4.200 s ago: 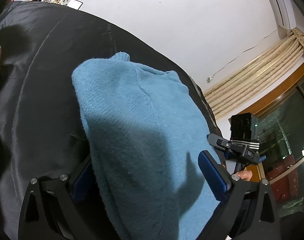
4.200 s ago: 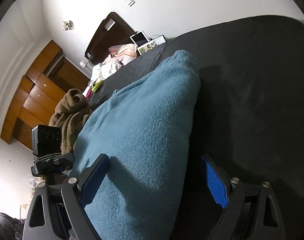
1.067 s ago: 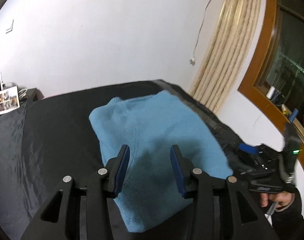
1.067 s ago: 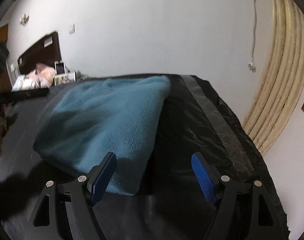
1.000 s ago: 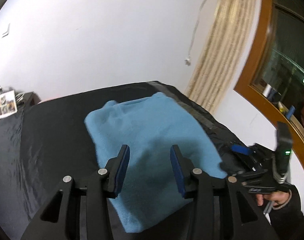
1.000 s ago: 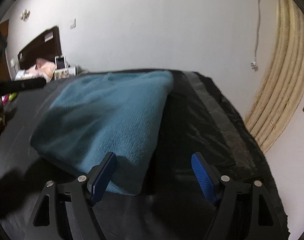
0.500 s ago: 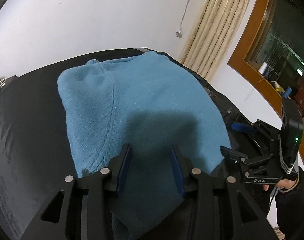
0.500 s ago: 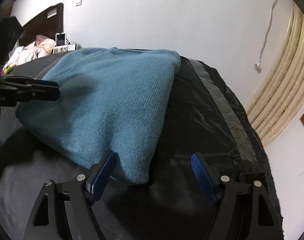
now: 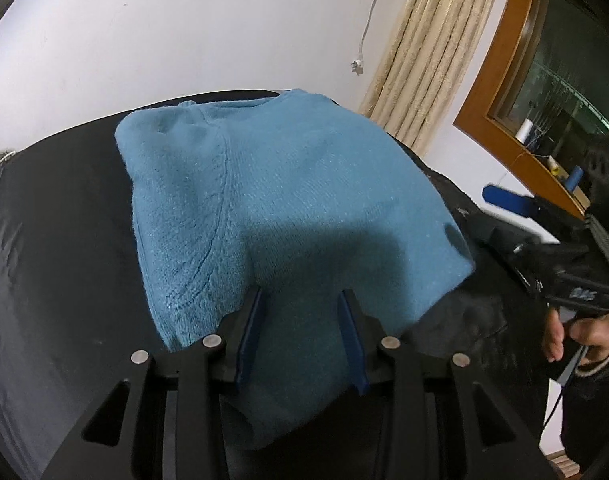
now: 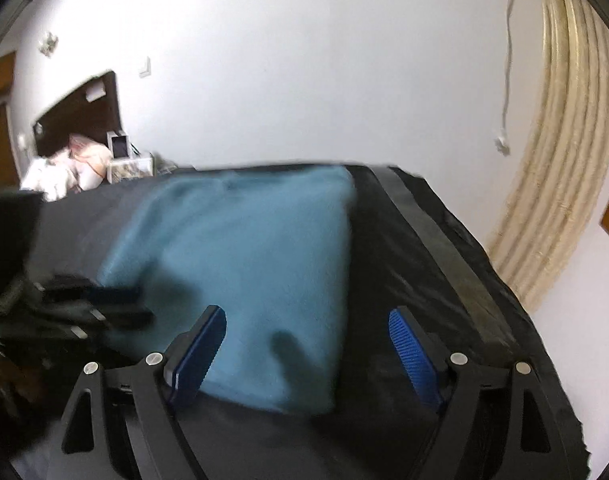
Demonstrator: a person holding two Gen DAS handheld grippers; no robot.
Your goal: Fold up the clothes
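I'm seeing the black bed (image 9: 56,280) carrying the folded blue sweater (image 9: 288,208), filling centre frame. My left tool (image 9: 300,300), at 6 o'clock, is hovering half-open over its near edge; my right tool (image 10: 308,344) is gaping wide, gripping nothing.

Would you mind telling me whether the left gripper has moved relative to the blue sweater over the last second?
Yes. The left gripper has closed in on the blue sweater: a second ago it hovered well back, whereas the sweater's near edge now lies between its partly open jaws.

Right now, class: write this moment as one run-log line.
task: fold clothes | blue sweater: folded on black sheet | left gripper: open | right gripper: open
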